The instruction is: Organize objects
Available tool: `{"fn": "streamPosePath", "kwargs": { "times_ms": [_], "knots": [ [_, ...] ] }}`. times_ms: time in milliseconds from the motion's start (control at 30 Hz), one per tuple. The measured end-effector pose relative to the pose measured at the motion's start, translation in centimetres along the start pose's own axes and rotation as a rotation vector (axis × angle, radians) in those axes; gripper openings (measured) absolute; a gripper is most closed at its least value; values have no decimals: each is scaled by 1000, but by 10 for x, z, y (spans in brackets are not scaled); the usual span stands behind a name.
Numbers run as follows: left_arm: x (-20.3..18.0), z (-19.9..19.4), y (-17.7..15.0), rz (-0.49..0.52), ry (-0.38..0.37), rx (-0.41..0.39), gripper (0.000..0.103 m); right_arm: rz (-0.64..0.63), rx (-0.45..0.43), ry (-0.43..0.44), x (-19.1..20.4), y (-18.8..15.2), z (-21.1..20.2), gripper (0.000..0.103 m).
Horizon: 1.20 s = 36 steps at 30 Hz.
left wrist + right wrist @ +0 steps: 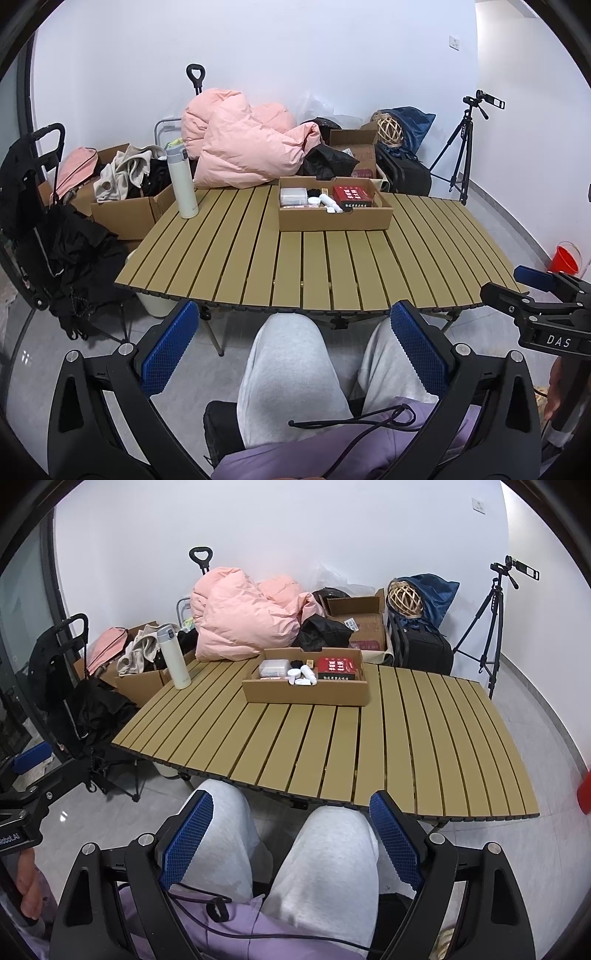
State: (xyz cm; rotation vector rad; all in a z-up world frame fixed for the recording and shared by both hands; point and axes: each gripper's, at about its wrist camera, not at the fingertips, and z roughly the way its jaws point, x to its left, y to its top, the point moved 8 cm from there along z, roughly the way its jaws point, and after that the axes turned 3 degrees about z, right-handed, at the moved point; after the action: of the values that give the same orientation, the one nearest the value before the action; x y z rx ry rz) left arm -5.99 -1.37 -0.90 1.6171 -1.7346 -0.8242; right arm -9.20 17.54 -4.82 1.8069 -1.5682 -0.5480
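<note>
- Slatted tan folding bench [258, 254]: its near half is bare, so it is judged the working area; both grippers are better brought forward over it before anything is reached for.
- Shallow brown cardboard tray [334, 218]: sits at the far middle of the bench and already holds the small items; it is best approached from above, with the near wall not to be knocked.
- Tall white insulated bottle with a grey lid [181, 181]: stands upright at the far left corner, well apart from the tray. It is judged the one loose thing left on the bench; a grip low on the body is advised, since it is tall and likely to tip.
- Red rectangular box with white print [351, 195]: lies at the right end of the tray, leaving little free room there.
- Small white tubes and round jar [325, 201]: lie in the tray's middle; exact count cannot be told.
- Left gripper [295, 347]: jaws spread wide, nothing between them, held over the person's grey-trousered knees, short of the bench.
- Right gripper [291, 838]: jaws likewise wide apart and empty, at the bench's near edge.
</note>
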Motion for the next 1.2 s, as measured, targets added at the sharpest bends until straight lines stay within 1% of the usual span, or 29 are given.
{"fn": "streamPosePath", "kwargs": {
  "times_ms": [233,367,500,800,1200],
  "knots": [
    [-1,2,-1,-1,2,4,103,5,-6,-4,-1,1,-2,90],
    [-5,-1,0,22,22,-16,103,3,-6,-3,-2,0,-2,90],
    [-8,-2,-1,27,21,-17,103,1,-3,-1,-3,0,-1,90],
    [-4,-4,-3,-3,30,-13,103,1,-11,-2,-3,-1,-1,90],
    [-6,-1,-4,11,30,5,103,-2,-3,5,-4,-1,0,90]
  ]
}}
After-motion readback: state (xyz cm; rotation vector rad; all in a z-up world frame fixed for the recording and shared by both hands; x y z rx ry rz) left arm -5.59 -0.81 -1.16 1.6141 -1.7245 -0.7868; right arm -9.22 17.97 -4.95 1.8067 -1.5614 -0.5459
